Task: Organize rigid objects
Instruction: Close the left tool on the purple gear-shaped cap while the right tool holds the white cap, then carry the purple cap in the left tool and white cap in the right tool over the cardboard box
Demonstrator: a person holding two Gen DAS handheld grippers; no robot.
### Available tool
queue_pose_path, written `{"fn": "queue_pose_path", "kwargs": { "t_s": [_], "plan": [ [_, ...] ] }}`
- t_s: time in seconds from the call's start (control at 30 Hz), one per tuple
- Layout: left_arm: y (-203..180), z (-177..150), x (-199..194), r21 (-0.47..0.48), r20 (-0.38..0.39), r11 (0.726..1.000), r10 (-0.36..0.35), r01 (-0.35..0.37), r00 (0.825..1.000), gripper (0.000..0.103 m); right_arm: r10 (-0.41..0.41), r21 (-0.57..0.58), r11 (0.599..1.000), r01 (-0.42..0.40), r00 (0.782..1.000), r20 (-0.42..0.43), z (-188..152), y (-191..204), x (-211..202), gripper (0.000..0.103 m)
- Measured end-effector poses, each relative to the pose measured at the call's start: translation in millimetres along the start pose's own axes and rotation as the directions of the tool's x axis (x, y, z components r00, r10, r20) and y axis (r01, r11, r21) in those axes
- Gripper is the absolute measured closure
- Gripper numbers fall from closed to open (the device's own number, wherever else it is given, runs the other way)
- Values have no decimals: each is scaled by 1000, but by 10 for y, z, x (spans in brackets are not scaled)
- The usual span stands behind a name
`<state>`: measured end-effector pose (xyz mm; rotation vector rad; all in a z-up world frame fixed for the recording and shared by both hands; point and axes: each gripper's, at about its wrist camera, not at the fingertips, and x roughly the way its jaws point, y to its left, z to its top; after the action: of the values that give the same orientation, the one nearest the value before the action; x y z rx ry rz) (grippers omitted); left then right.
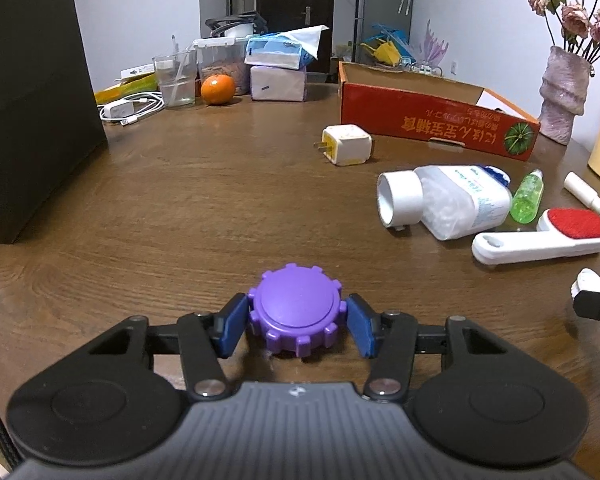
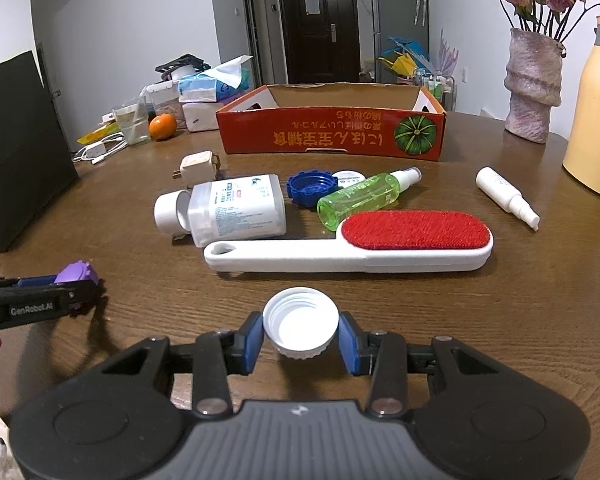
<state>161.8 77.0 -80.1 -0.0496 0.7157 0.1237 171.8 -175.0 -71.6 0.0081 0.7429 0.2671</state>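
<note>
Your left hand-held gripper (image 1: 296,322) pinches one purple cap (image 1: 296,312) on the tabletop (image 1: 180,200); your right hand-held gripper (image 2: 300,338) pinches one white cap (image 2: 300,326). Beyond: one red box (image 2: 332,136), interior mostly hidden; three bottles; one lint brush (image 2: 348,246); one blue cap (image 2: 310,186). Dark door behind.

"GenRobot.AI" is printed on the left gripper (image 2: 86,292); the red box (image 2: 332,136) carries upside-down Japanese lettering.
</note>
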Motion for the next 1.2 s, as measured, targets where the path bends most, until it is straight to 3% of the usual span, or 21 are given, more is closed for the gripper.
{"fn": "queue_pose_path", "kwargs": {
  "t_s": [1.2],
  "plan": [
    [-604,855,25,69,119,990,-129,122,985,48,-30,0,1000,30,991,133,660,-226,113,64]
  ]
}}
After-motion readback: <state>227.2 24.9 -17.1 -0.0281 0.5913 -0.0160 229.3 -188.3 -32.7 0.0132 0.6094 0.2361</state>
